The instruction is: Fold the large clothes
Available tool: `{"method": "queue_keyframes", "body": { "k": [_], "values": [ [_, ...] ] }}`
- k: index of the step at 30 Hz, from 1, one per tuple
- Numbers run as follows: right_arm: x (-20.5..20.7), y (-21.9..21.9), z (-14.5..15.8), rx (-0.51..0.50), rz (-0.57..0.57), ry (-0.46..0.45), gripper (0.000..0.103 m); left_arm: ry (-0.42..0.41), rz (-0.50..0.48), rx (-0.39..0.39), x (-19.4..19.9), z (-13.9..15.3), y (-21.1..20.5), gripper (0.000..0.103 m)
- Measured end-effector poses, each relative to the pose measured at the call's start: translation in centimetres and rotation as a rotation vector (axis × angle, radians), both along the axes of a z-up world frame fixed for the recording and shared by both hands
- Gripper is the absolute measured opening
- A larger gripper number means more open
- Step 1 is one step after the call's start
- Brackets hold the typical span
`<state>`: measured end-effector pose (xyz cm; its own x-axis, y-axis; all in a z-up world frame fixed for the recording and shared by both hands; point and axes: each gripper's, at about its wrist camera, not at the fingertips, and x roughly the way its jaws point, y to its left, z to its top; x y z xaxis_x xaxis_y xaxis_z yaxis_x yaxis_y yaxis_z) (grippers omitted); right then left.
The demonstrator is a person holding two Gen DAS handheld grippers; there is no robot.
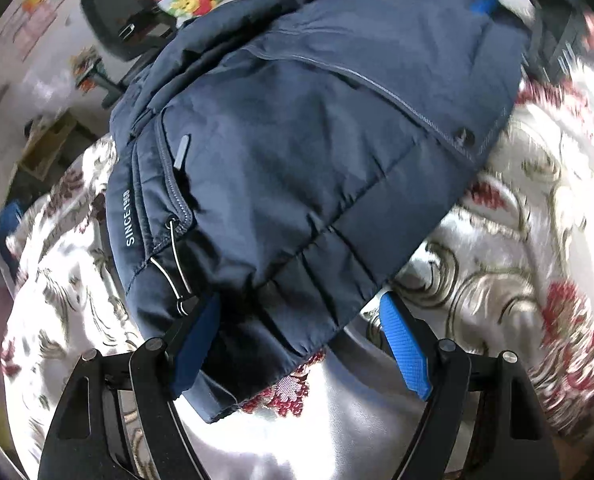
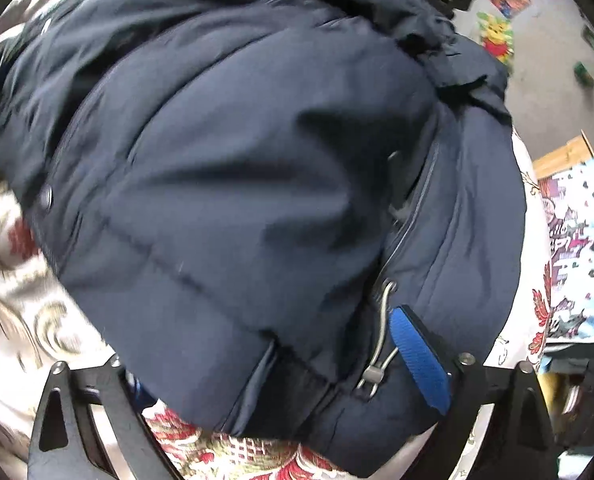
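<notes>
A dark navy padded jacket (image 1: pixel 297 152) lies bunched on a white bedcover with red flowers (image 1: pixel 497 248). It has a zip, a cord toggle (image 1: pixel 177 272) and "SINCE 1968" printed along its hem. In the left wrist view a corner of the hem lies between the fingers of my left gripper (image 1: pixel 301 308), which is open; the right pad (image 1: pixel 405 348) is clear of the cloth. In the right wrist view the jacket (image 2: pixel 225 184) fills the frame. My right gripper (image 2: pixel 269 348) stands wide over the hem by the cord toggle (image 2: pixel 377 360), one blue pad (image 2: pixel 421 360) on the fabric, the other finger hidden under it.
Beyond the bed's edge is a grey floor with a black office chair (image 1: pixel 125 20), a colourful toy (image 1: pixel 193 0) and a wooden box (image 1: pixel 49 144). A light blue patterned cloth (image 2: pixel 577 248) lies at the right of the bed.
</notes>
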<state>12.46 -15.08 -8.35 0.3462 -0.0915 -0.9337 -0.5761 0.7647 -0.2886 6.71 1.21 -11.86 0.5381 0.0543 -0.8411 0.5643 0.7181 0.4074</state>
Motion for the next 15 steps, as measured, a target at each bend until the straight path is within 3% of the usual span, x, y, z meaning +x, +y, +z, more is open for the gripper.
{"method": "queue_keyframes", "body": {
  "k": [4, 11, 13, 15],
  "values": [
    [1.1, -0.2, 1.5, 0.052, -0.026, 0.001, 0.092, -0.028, -0.013, 0.084, -0.3, -1.3, -0.5, 0.076],
    [3.5, -1.1, 5.1, 0.200, -0.105, 0.037, 0.087, -0.064, -0.008, 0.126, -0.3, -1.8, 0.0, 0.076],
    [4.1, -1.0, 5.9, 0.225, -0.113, 0.047, 0.086, -0.088, 0.003, 0.128, -0.2, -1.7, 0.2, 0.065],
    [4.5, -0.5, 6.2, 0.233, -0.116, 0.053, 0.085, -0.111, 0.029, 0.116, 0.0, -1.5, 0.6, 0.049]
  ]
}}
